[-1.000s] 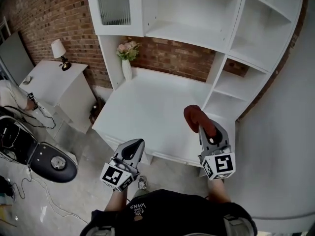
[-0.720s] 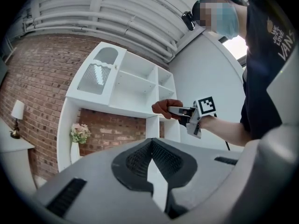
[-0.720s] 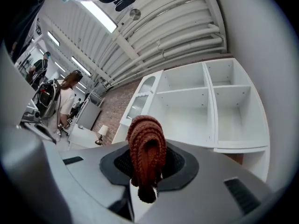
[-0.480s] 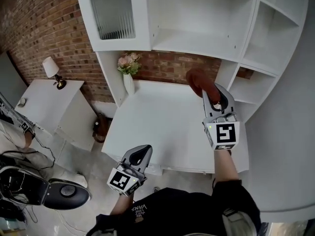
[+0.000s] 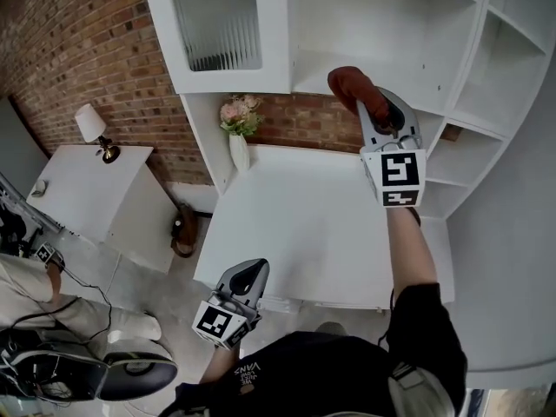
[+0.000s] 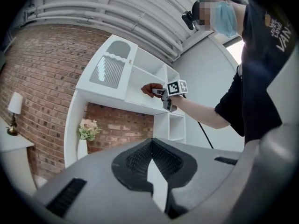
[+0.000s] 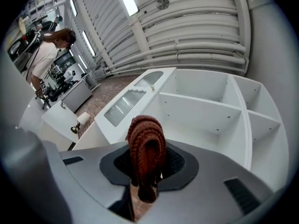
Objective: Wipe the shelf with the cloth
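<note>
Cloth [image 5: 352, 89]: rust-red knit, bunched into a roll, sitting pinched in R gripper [image 5: 372, 111]. The jaws are closing tight on its lower part, and the roll is bulging out past the tips. R gripper view is showing the same: cloth [image 7: 146, 148] is standing up between the 2 jaws, with the open compartments of the shelf unit [image 7: 205, 106] beyond.

Cloth is hovering at the front edge of the upper shelf [image 5: 313, 75]; contact w/ the board, can't tell. R arm is reaching up and far.

L gripper [image 5: 246, 276] is hanging low at the near edge of the desk top [image 5: 304, 215], well apart from the cloth. Its jaws are meeting at the tips w/ nothing held.

Far left on the desk top, a vase w/ flowers [image 5: 239, 142] is standing upright against the brick wall [image 5: 78, 50].
</note>
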Tool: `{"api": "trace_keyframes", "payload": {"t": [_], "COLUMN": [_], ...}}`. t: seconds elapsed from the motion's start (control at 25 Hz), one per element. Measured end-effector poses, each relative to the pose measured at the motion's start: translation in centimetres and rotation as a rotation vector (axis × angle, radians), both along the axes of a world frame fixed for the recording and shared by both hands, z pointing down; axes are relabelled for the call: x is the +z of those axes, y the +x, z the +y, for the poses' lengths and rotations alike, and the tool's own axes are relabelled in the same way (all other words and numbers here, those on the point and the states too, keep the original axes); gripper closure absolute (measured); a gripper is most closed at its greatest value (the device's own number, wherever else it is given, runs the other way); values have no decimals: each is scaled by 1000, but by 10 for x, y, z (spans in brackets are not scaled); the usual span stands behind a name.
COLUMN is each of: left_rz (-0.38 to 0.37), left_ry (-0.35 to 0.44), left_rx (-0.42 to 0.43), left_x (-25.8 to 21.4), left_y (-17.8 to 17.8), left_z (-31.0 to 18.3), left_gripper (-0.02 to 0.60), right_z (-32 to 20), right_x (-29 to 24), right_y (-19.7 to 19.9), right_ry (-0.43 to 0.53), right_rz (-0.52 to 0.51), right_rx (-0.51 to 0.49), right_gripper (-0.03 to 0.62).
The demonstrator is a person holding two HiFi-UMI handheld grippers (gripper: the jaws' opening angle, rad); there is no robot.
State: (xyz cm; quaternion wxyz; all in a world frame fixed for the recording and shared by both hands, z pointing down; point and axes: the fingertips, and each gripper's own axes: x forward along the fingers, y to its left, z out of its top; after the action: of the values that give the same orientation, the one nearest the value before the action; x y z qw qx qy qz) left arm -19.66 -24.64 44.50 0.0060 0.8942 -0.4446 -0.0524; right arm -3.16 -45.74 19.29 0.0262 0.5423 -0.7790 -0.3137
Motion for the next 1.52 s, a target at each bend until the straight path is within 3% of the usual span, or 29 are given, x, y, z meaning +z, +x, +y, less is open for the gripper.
{"api": "trace_keyframes", "payload": {"t": [0.52,1.04,1.2,1.52], "left_rz": [13,33,41,50], "left_ry": [5,28,29,23], "left_rx": [-97,-231,-272,-349], "left_x": [-5,-12,-11,-7], "left_y": [-3,5,4,-4], "left_z": [-32,-54,-54,-53], "left_gripper": [574,574,574,574], "right_z": [-129,-233,-254,-284], "right_x": [-22,17,20,32], "right_y": [-45,-58,-58,-59], "right_ry": [-193,-603,-640,-699], "right_rz": [130,330,401,437], "right_rx": [-35,-52,7,39], "right_gripper": [500,497,496,496]}}
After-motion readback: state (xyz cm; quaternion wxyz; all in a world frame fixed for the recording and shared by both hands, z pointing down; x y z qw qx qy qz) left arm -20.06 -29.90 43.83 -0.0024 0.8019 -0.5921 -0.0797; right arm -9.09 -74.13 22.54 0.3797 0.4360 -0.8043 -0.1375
